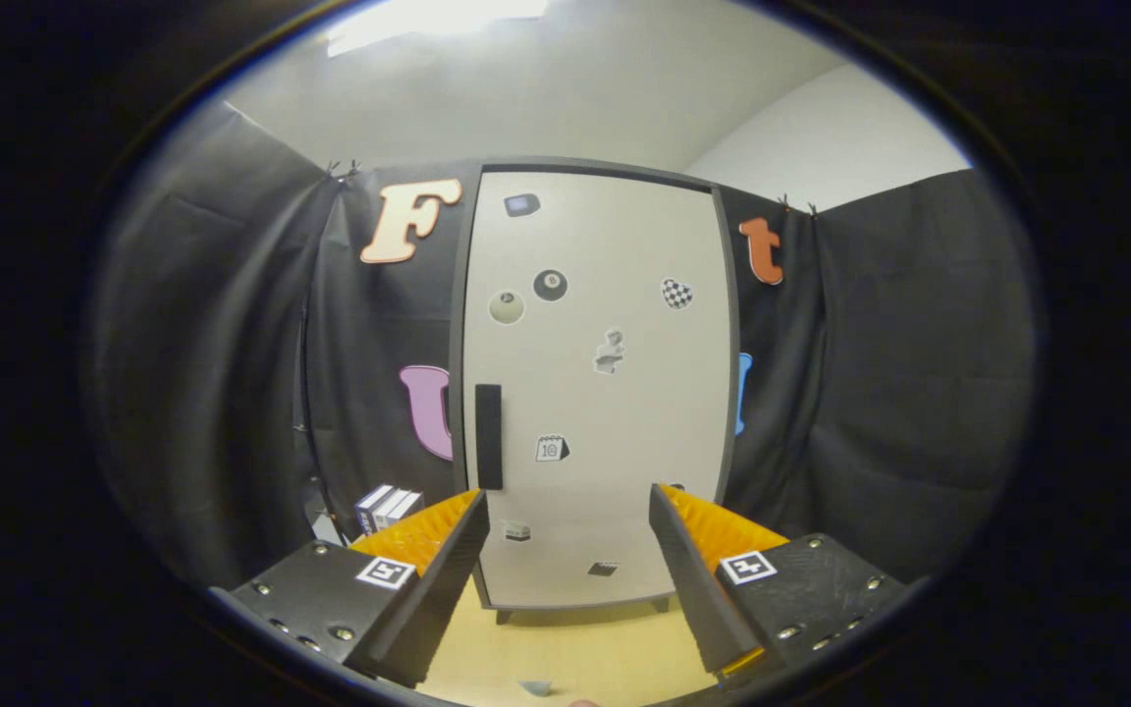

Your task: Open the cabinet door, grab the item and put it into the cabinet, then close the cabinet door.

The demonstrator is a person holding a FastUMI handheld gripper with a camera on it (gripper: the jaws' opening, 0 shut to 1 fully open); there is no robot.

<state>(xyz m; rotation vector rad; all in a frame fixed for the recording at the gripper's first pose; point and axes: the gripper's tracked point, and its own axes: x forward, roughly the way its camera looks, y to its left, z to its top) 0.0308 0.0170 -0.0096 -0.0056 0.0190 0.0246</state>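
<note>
One cabinet (597,393) is seen in the gripper view, standing on a pale wooden surface (575,653) against the black cloth wall (880,393), its door shut and dotted with stickers. The dark handle (488,436) is set near the door's left edge. A small box (387,507) lies left of the cabinet, beyond the left finger. The gripper (565,579) is held wide apart, with nothing gripped, before the cabinet's base.

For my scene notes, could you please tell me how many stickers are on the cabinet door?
9 on the cabinet door, above the open gripper: top corner, three across the upper part, one mid-door, one beside the handle, two low; one half hidden by a finger.
</note>
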